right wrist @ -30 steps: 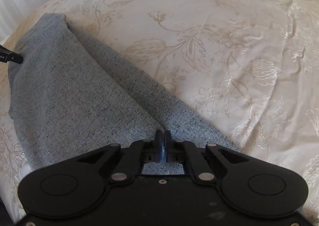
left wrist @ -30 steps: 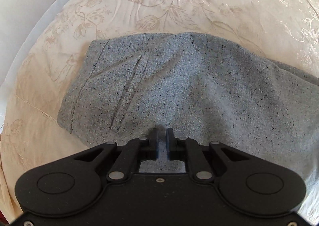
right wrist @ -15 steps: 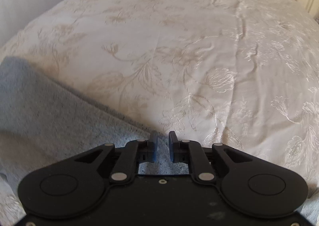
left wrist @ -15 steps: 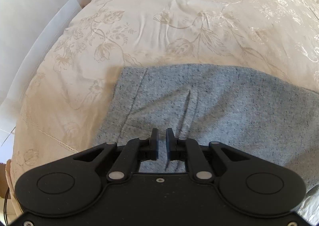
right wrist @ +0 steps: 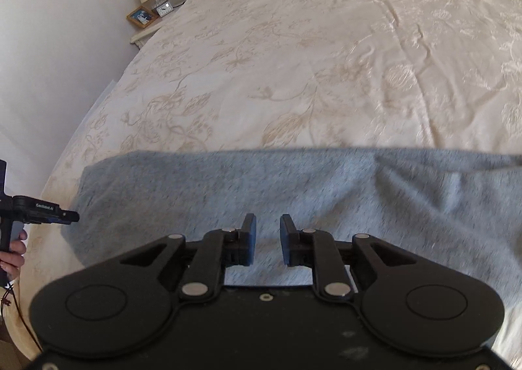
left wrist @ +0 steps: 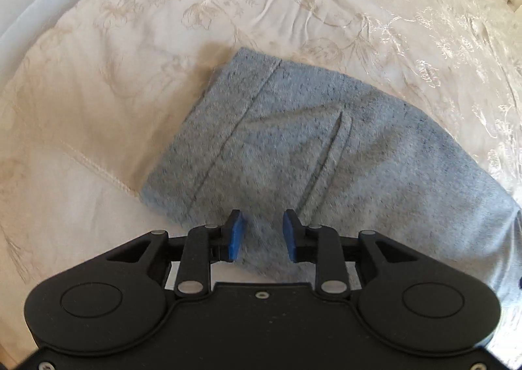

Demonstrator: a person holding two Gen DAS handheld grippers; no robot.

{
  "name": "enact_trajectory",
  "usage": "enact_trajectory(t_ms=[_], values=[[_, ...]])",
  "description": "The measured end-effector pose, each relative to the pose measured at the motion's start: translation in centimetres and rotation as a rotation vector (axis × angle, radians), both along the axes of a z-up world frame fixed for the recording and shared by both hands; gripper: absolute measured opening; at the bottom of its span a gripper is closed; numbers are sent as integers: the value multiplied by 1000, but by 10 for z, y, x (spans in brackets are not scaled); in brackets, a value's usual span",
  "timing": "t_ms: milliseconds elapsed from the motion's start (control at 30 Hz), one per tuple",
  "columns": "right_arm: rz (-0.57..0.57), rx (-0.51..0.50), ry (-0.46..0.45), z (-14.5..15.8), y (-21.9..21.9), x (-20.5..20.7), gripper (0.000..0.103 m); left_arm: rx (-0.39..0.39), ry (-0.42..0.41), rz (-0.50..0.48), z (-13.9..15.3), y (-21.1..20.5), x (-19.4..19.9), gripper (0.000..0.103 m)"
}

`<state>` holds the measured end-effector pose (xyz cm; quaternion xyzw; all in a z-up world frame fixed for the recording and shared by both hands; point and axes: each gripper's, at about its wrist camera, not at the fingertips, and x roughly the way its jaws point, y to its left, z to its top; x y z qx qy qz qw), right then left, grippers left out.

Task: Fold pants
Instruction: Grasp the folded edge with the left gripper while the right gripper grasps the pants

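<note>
Left wrist view: the left gripper [left wrist: 262,233] hangs just above the near edge of the grey pants [left wrist: 313,148], its blue-padded fingers [left wrist: 235,234] spread apart with nothing between them. The pants lie flat on the cream flowered bedspread [left wrist: 130,53], running ahead and off to the right of the gripper. A stitched band, which looks like the waist end, sits ahead and to the left, with a pleat or pocket line straight ahead. The cloth is layered here, which suggests one fold is already laid, so a released gripper makes sense: the fabric rests by its own weight.

Right wrist view: the right gripper [right wrist: 268,239] is likewise spread and empty, poised over the pants [right wrist: 293,194], which stretch across from left to right just ahead of the fingers. The far edge is straight and tidy against the bedspread [right wrist: 310,60]. The other gripper [right wrist: 70,216] shows far to the left, at the pants' left end. Each gripper sits over its own part of the cloth, probably ready for the next fold.
</note>
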<state>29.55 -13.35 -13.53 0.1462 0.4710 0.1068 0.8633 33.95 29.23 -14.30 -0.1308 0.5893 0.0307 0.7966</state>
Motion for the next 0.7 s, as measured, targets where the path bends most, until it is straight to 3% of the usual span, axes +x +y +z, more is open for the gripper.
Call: enact_trajectory(t_ms=[100, 233, 433, 600, 700], values=[[-6, 64, 48, -5, 20, -19, 19, -35, 29, 45, -14, 3, -8, 43], [-22, 131, 103, -13, 39, -30, 19, -105, 69, 175, -31, 13, -13, 46], [12, 159, 122, -9, 63, -40, 19, -118, 51, 259, -41, 20, -21, 60], [75, 203, 149, -10, 77, -45, 19, -196, 30, 348, -55, 29, -14, 66], [124, 193, 163, -13, 92, -49, 19, -275, 13, 456, -60, 41, -15, 71]])
